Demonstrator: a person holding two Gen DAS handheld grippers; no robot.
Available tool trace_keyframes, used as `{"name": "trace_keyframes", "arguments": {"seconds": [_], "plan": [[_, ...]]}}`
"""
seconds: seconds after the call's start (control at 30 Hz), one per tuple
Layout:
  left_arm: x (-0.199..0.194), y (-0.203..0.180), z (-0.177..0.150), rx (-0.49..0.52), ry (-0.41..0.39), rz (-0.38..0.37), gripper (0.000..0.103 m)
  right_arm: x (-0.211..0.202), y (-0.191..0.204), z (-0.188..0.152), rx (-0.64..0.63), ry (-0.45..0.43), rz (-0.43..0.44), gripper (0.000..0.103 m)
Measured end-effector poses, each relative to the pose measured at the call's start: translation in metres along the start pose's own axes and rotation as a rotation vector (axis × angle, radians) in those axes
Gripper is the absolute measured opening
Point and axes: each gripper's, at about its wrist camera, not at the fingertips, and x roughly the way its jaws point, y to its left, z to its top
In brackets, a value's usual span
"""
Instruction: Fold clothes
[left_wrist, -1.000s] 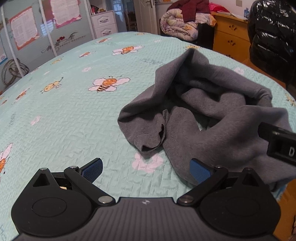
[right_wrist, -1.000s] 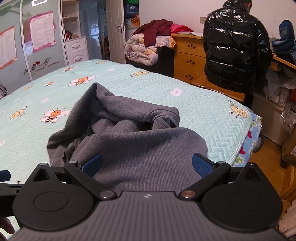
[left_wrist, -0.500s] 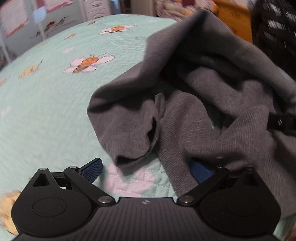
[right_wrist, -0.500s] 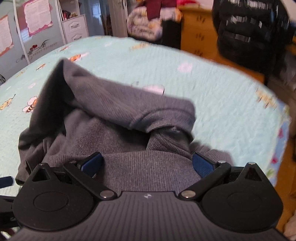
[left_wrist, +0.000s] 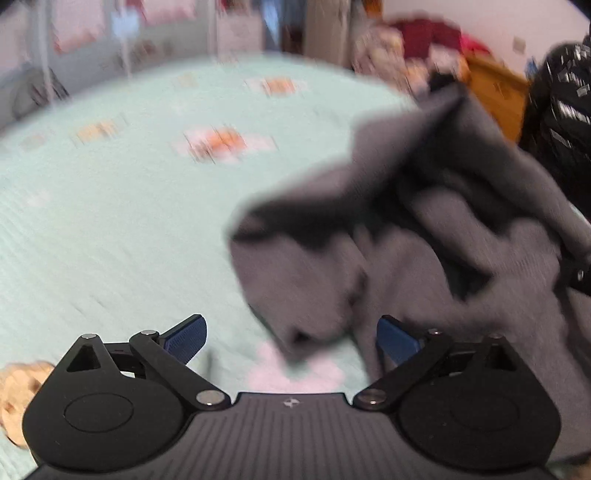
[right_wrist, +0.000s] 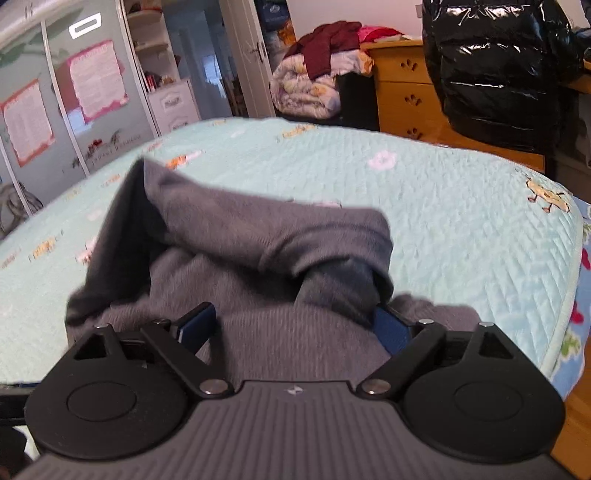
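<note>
A crumpled grey knitted sweater (right_wrist: 258, 258) is lying heaped on the near edge of a pale mint quilted bedspread with bee and flower prints (right_wrist: 461, 221), its folds rising toward 11 o'clock in the right wrist view. The right gripper (right_wrist: 295, 325) is sitting low over the heap with its blue-padded fingers (right_wrist: 199, 325) spread wide. Its jaws have just been closing a little, and grey knit is bulging up between them, yet the pads are not visibly pinching it.

In the blurred left wrist view the sweater (left_wrist: 424, 251) is filling the area from 1 to 4 o'clock, with a sleeve cuff drooping toward the centre. The left gripper (left_wrist: 291, 336) is hovering at the sweater's edge with its fingers (left_wrist: 184, 338) standing wide apart; the left pad is hanging over bare bedspread (left_wrist: 110, 221), the right pad is sitting right against the grey fabric, and nothing is being clamped.

At 1 o'clock beyond the bed, a person in a glossy black puffer jacket (right_wrist: 495, 62) is standing by a yellow wooden dresser (right_wrist: 402, 92), and a bundle of bedding with a dark red garment (right_wrist: 317, 77) is piled at 12 o'clock.
</note>
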Motion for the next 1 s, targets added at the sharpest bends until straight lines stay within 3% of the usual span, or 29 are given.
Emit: {"name": "trace_keyframes", "arguments": {"seconds": [0.03, 0.07, 0.13, 0.17, 0.3, 0.33, 0.4, 0.43, 0.5, 0.53, 0.6, 0.7, 1.0], "plan": [[0.001, 0.001, 0.0, -0.003, -0.019, 0.012, 0.103, 0.006, -0.004, 0.004, 0.007, 0.016, 0.008, 0.094], [0.008, -0.001, 0.001, -0.008, 0.01, 0.002, 0.103, 0.012, -0.008, 0.007, 0.015, 0.032, 0.014, 0.096], [0.034, -0.007, 0.006, -0.017, 0.158, -0.067, 0.103, 0.027, -0.012, 0.01, 0.034, 0.064, 0.02, 0.103], [0.042, -0.011, 0.009, -0.015, 0.183, -0.06, 0.103, 0.035, -0.012, 0.009, 0.037, 0.078, 0.025, 0.103], [0.051, -0.027, 0.018, 0.002, 0.15, -0.041, 0.103, 0.055, -0.011, 0.011, 0.053, 0.126, 0.041, 0.102], [0.051, -0.03, 0.02, -0.002, 0.148, -0.04, 0.103, 0.055, -0.011, 0.012, 0.054, 0.133, 0.052, 0.099], [0.048, -0.037, 0.02, -0.001, 0.151, -0.053, 0.101, 0.049, -0.01, 0.01, 0.053, 0.126, 0.087, 0.066], [0.045, -0.037, 0.02, -0.001, 0.143, -0.068, 0.097, 0.045, -0.008, 0.008, 0.049, 0.118, 0.097, 0.06], [0.044, -0.039, 0.019, 0.007, 0.125, -0.107, 0.071, 0.035, -0.003, 0.005, 0.039, 0.1, 0.101, 0.043], [0.04, -0.04, 0.018, 0.016, 0.12, -0.135, 0.063, 0.029, -0.001, 0.003, 0.038, 0.09, 0.1, 0.041], [0.032, -0.041, 0.018, 0.012, 0.129, -0.192, 0.025, 0.018, 0.001, 0.001, 0.054, 0.069, 0.102, 0.033], [0.018, -0.04, 0.015, -0.01, 0.131, -0.257, 0.018, -0.003, 0.004, 0.001, 0.076, 0.041, 0.126, 0.028], [-0.06, -0.022, -0.009, -0.048, 0.074, -0.357, 0.016, -0.088, 0.033, -0.005, 0.025, -0.053, 0.2, 0.025]]}}
